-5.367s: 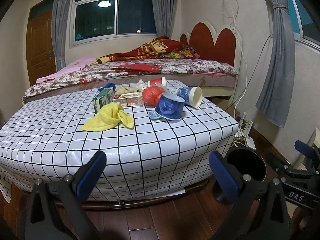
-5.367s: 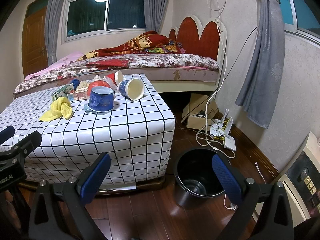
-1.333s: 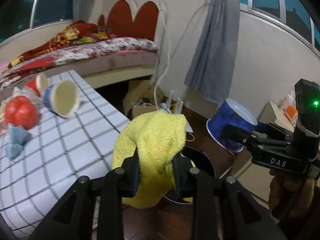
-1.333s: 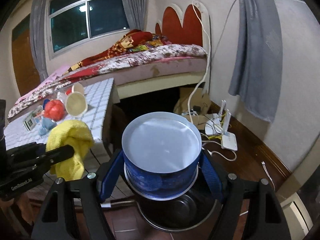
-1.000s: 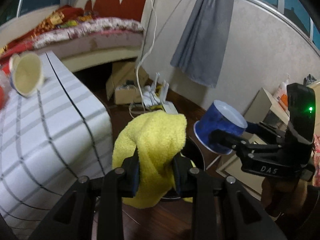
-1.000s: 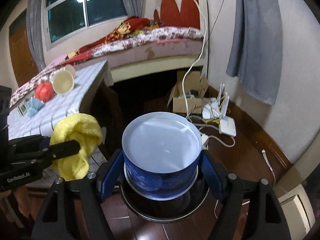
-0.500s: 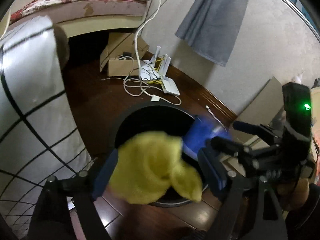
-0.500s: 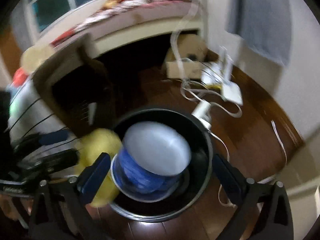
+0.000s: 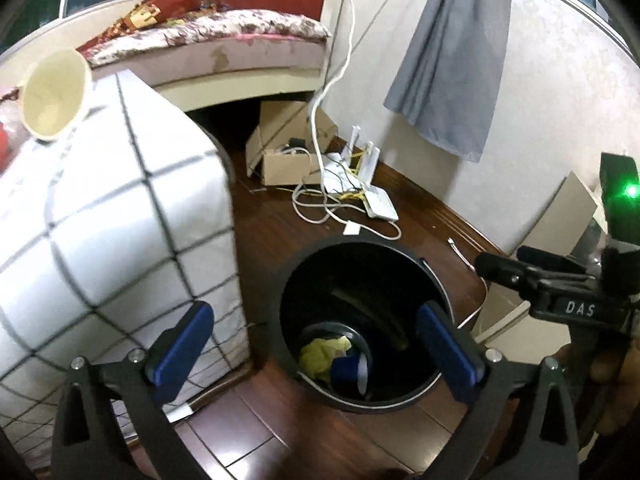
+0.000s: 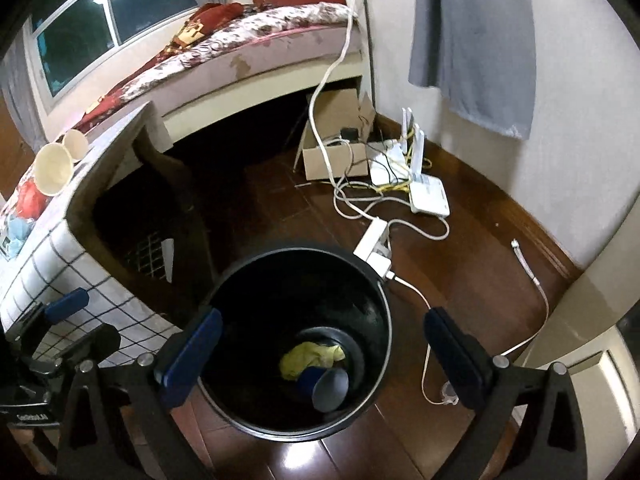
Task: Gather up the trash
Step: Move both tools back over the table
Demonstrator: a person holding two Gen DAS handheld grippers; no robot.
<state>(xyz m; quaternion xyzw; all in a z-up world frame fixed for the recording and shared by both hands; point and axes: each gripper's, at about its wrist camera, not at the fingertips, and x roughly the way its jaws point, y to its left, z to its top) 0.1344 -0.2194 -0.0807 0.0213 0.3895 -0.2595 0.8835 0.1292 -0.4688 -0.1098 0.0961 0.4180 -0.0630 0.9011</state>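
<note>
Both grippers hang wide open with nothing between their fingers: the left gripper (image 9: 316, 338) and the right gripper (image 10: 320, 346) each frame the black bin (image 10: 380, 308) directly below and ahead. Down at the bottom of that bin lie the yellow cloth (image 10: 308, 358) and the blue cup (image 10: 326, 386), touching, the cup tipped on its side. Off to the left, the checkered table (image 9: 120, 208) carries a cream cup (image 9: 54, 94) lying on its side.

The yellow cloth (image 10: 310, 354) is half buried under the blue cup (image 10: 326, 388) down in the dark bin (image 10: 240, 292). My bench (image 9: 120, 216) is smeared with blur, and the red thing (image 10: 30, 198) on it gets cut off.
</note>
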